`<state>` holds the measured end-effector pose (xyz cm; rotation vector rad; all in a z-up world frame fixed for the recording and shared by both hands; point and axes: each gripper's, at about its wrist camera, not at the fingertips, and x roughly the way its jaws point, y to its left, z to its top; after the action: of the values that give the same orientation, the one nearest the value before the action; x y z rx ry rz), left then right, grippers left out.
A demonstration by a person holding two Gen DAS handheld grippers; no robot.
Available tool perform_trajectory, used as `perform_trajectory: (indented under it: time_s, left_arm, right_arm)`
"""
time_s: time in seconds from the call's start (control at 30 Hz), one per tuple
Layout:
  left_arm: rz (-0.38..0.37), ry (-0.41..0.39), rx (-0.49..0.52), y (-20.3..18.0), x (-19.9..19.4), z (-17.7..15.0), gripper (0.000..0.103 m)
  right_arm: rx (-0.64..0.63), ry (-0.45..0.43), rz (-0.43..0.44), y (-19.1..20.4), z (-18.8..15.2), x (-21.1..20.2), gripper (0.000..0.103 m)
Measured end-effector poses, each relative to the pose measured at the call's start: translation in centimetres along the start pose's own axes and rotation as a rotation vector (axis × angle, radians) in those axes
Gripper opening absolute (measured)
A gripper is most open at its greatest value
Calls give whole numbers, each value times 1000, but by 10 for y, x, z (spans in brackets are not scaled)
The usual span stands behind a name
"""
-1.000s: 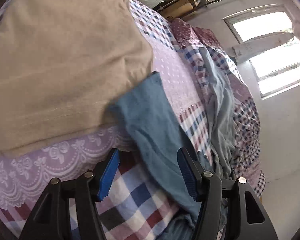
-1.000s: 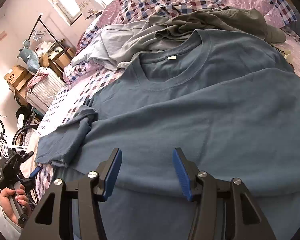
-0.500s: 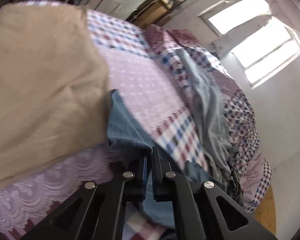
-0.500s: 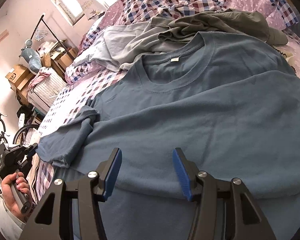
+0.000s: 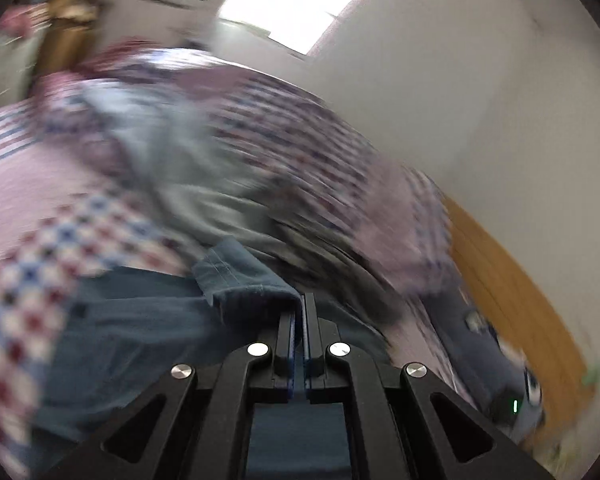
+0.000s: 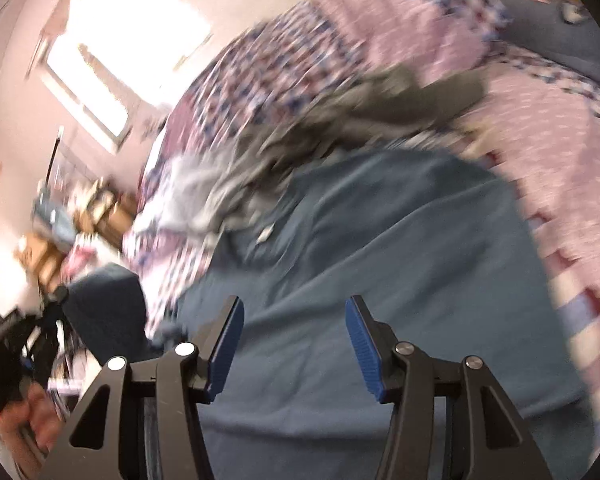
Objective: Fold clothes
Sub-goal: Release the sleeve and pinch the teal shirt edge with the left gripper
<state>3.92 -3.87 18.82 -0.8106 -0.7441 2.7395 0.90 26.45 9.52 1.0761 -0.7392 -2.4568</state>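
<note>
My left wrist view sits low and close over the bed [image 5: 40, 208], facing a window wall. My right wrist view looks from above across the same bed [image 6: 548, 152]. Both share the blue T-shirt [image 5: 140, 320] [image 6: 400, 240]; both blurred.

Grey clothes pile [image 6: 340, 120] beyond shirt [image 6: 380, 260]

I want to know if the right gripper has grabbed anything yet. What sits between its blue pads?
Nothing is gripped: right gripper stands open above the blue T-shirt, seen in the right wrist view.
</note>
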Motion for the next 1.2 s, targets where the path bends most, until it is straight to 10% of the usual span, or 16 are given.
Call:
perform_trajectory:
  time_s: [0.37, 0.57, 0.97, 1.2]
  left_arm:
    - [-138, 456, 240, -132, 122, -139, 9]
    - [-226, 399, 237, -105, 67, -123, 62]
    - [348, 132, 174, 120, -53, -67, 72]
    - [431, 203, 193, 165, -43, -86, 72]
  right_arm:
    - [318, -139, -22, -110, 34, -73, 58]
    - [294, -127, -5, -110, 39, -74, 58]
    - [86, 126, -24, -73, 17, -11, 58]
    - [3, 193, -178, -66, 2, 15, 58]
